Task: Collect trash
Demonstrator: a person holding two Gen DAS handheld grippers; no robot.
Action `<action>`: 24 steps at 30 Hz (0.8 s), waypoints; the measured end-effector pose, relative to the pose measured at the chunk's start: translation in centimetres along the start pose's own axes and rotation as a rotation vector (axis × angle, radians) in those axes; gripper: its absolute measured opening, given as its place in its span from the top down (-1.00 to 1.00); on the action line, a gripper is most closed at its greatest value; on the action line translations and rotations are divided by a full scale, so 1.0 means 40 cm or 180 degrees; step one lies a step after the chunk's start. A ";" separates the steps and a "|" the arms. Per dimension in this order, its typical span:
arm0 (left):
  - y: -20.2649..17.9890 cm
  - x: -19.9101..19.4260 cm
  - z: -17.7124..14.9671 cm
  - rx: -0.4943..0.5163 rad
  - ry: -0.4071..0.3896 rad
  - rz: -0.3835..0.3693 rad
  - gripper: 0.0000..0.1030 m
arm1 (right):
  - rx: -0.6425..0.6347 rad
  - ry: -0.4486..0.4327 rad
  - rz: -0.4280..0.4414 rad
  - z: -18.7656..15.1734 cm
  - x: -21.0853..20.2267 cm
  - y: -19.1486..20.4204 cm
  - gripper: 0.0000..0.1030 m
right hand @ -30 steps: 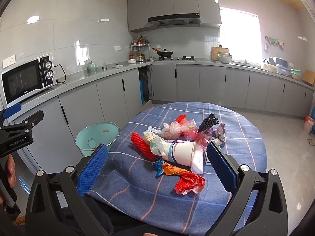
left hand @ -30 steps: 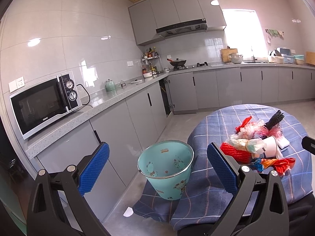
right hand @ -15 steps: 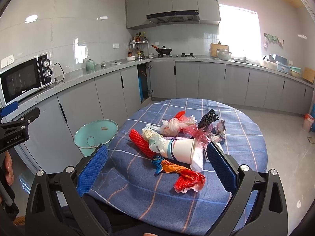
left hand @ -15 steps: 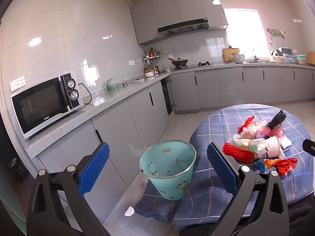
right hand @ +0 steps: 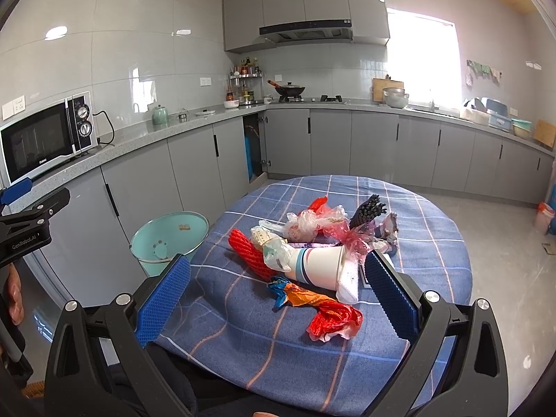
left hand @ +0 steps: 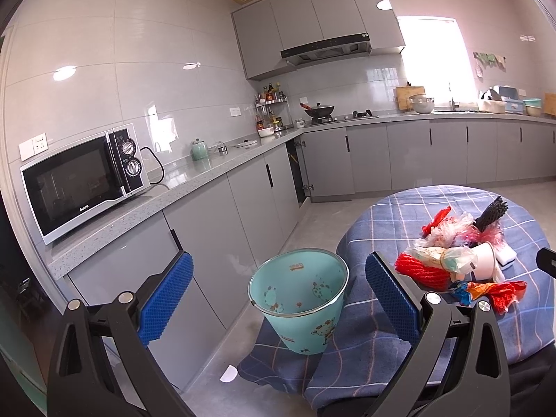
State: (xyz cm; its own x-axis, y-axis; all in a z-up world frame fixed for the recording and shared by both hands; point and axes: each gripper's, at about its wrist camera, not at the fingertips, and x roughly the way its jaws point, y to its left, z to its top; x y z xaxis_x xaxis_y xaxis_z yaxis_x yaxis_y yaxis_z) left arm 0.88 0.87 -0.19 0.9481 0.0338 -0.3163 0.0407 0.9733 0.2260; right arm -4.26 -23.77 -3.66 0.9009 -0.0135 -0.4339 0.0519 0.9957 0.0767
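Observation:
A heap of trash lies on the round table with the blue plaid cloth (right hand: 427, 208): a white paper cup (right hand: 321, 266) on its side, red foam netting (right hand: 248, 253), a red and orange wrapper (right hand: 323, 309), crumpled clear and pink plastic bags (right hand: 318, 222) and a bundle of black sticks (right hand: 368, 208). A mint-green bin (left hand: 300, 299) stands on the floor at the table's left edge, also in the right wrist view (right hand: 170, 239). My left gripper (left hand: 278, 293) is open, framing the bin. My right gripper (right hand: 276, 288) is open above the table's near edge, short of the heap.
Grey cabinets under a counter (left hand: 194, 180) run along the left and back walls, bearing a microwave (left hand: 83, 180), a wok on the hob and a sink area. A scrap of white paper (left hand: 228, 373) lies on the floor by the bin. A hand shows at the far left (right hand: 14, 292).
Both grippers have shifted slightly; the bin and heap sit a little lower and nearer in the views. Nothing was grasped and both stay open.

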 end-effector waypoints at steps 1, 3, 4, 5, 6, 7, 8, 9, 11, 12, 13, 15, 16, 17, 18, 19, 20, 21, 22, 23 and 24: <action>0.000 0.000 0.000 0.0001 -0.0001 0.0002 -0.90 | 0.0000 0.0002 0.0001 0.000 0.000 0.000 -0.91; 0.001 0.000 0.000 0.0000 0.0004 0.0000 -0.90 | 0.0001 0.0000 0.0002 0.000 0.000 -0.001 -0.91; 0.001 -0.001 0.000 -0.0004 0.0002 0.0001 -0.90 | -0.0001 -0.0002 0.0003 0.000 0.000 -0.001 -0.91; 0.001 0.000 0.000 -0.0002 0.0002 0.0001 -0.90 | -0.0001 0.0002 0.0003 0.000 0.000 -0.001 -0.91; 0.001 0.000 0.000 -0.0002 0.0002 0.0000 -0.90 | 0.0001 0.0004 0.0003 0.000 0.000 -0.001 -0.91; 0.002 -0.001 0.000 -0.0004 0.0001 -0.0001 -0.90 | 0.0001 0.0002 0.0003 0.000 0.000 -0.001 -0.91; 0.001 0.000 0.000 -0.0004 0.0001 0.0001 -0.90 | 0.0001 0.0003 0.0003 0.000 0.000 -0.001 -0.91; 0.001 0.000 0.000 -0.0001 0.0001 0.0003 -0.90 | -0.0001 0.0004 0.0002 0.000 0.000 0.000 -0.91; 0.002 0.000 0.001 -0.0006 0.0004 -0.0001 -0.90 | -0.0001 0.0001 0.0004 0.000 0.000 0.000 -0.91; 0.001 0.000 0.001 -0.0006 0.0003 -0.0001 -0.90 | -0.0001 0.0002 0.0004 0.000 0.000 0.000 -0.91; 0.002 0.000 0.001 -0.0005 0.0003 0.0002 -0.90 | -0.0004 0.0000 0.0002 0.000 0.000 -0.001 -0.91; 0.002 0.001 0.001 -0.0006 0.0006 -0.0001 -0.90 | 0.0001 0.0003 0.0003 0.000 0.001 -0.001 -0.91; 0.003 0.001 0.001 -0.0006 0.0010 -0.0001 -0.90 | 0.0002 0.0006 0.0005 0.000 0.001 -0.001 -0.91; 0.004 0.002 0.001 -0.0006 0.0010 0.0001 -0.90 | -0.0004 0.0002 0.0003 -0.001 0.000 0.000 -0.91; 0.004 0.004 0.001 -0.0003 0.0015 0.0002 -0.90 | -0.0020 -0.0002 0.0003 0.000 0.000 0.000 -0.91; 0.004 0.010 0.001 -0.0006 0.0023 -0.0001 -0.90 | -0.0035 -0.0011 -0.0002 0.002 0.001 0.000 -0.91; 0.001 0.016 -0.001 -0.0005 0.0039 -0.0011 -0.90 | -0.0070 -0.0055 -0.0043 0.003 0.001 -0.005 -0.91; -0.004 0.022 -0.003 0.0005 0.0051 -0.0022 -0.90 | -0.0112 -0.0107 -0.0115 0.005 0.003 -0.012 -0.91; -0.013 0.030 -0.006 0.0031 0.0062 -0.0035 -0.89 | -0.0138 -0.0134 -0.0175 0.006 0.009 -0.023 -0.91; -0.023 0.036 -0.010 0.0060 0.0076 -0.0048 -0.90 | -0.0128 -0.0141 -0.0213 0.007 0.017 -0.038 -0.91; -0.035 0.046 -0.014 0.0097 0.0095 -0.0072 -0.90 | -0.0107 -0.0139 -0.0236 0.006 0.026 -0.051 -0.91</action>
State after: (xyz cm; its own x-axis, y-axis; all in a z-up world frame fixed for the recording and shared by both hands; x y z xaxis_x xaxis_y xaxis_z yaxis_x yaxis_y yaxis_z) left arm 2.38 -0.30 -1.59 0.9370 0.0191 -0.3487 0.0720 0.9665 0.2463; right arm -3.33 -25.84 -4.06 0.9130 -0.0907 -0.3977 0.1054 0.9943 0.0154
